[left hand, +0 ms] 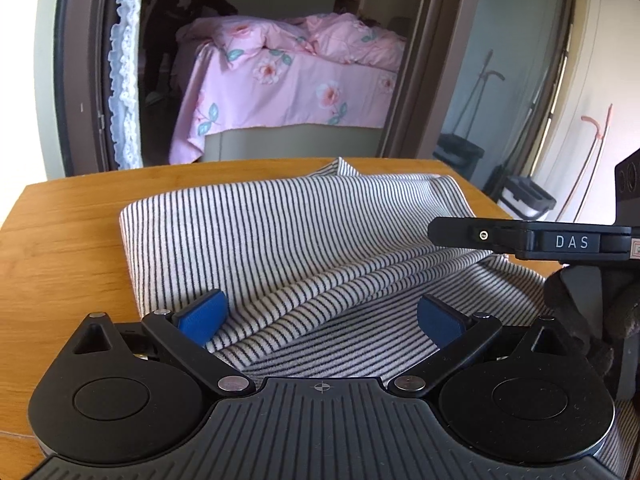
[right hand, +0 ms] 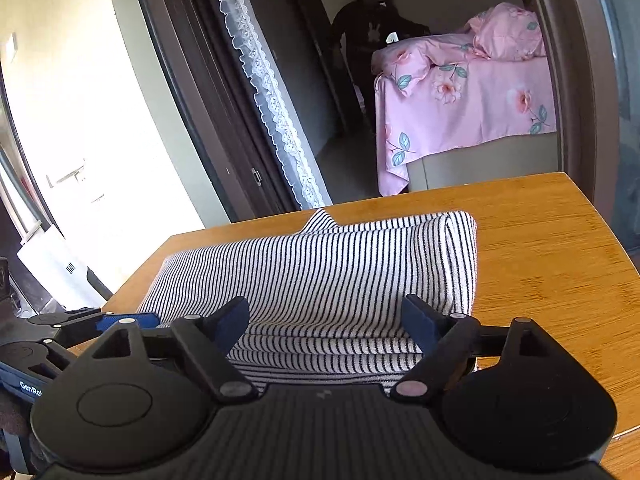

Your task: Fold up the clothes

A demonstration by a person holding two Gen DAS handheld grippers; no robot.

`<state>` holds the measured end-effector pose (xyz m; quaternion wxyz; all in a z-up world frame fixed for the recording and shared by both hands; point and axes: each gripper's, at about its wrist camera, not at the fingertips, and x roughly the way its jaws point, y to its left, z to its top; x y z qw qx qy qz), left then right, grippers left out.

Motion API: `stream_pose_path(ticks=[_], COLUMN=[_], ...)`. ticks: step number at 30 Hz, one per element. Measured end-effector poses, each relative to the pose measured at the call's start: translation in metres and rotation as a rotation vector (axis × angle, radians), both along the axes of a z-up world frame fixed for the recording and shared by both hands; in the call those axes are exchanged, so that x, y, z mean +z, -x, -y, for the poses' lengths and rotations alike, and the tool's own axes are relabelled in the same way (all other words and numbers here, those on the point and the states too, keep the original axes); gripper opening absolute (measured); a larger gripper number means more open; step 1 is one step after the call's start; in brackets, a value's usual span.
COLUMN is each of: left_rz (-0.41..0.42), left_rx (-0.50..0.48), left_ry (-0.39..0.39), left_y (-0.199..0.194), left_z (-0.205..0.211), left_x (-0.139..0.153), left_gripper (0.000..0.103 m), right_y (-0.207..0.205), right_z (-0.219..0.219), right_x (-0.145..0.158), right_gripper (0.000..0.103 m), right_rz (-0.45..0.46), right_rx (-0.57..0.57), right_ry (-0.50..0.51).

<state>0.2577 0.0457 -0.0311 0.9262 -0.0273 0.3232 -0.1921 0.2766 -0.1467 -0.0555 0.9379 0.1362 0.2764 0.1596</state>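
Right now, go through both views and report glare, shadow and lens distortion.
Left wrist view: the door frame bows from fisheye curvature; sunlight falls across the striped garment, shading its right folds. Right wrist view: the wall at left is blown out white; the wooden table is evenly lit; the doorway behind is dim.

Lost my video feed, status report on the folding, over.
Left gripper open, right gripper open, both over cloth. Striped garment folded on wooden table. Nothing in the way.
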Motion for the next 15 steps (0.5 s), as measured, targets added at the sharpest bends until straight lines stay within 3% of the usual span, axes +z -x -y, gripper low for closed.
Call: stream_pose_path(ticks=[2, 3, 10, 13, 15], left_rz=[0.005, 0.007, -0.007, -0.053, -0.127], left_rx=[0.010, 0.023, 0.137, 0.204, 0.249], left_ry=[-0.001, 0.001, 0.068, 0.160, 0.260], left_y=[-0.001, -0.003, -0.005, -0.011, -0.020], left_z=[-0.004, -0.007, -0.027, -0.049, -0.067], left_x=[0.001, 0.001, 0.011, 0.023, 0.023], left_gripper=[0.103, 0.103, 0.103, 0.103, 0.103], right_y=[-0.003, -0.004, -0.007, -0.010, -0.011], right_z=[0.001, 0.001, -0.009, -0.012, -0.014], right_x=[-0.001, -0.002, -0.002, -0.002, -0.002], right_gripper=[0.093, 0.103, 0.103, 0.103, 0.103], right_rz=[-0.005, -0.009, -0.027, -0.040, -0.047], right_rx=[0.044, 0.080, 0.099, 0.121, 0.147], right_ry=[-0.022, -0.033, 0.022, 0.038, 0.044])
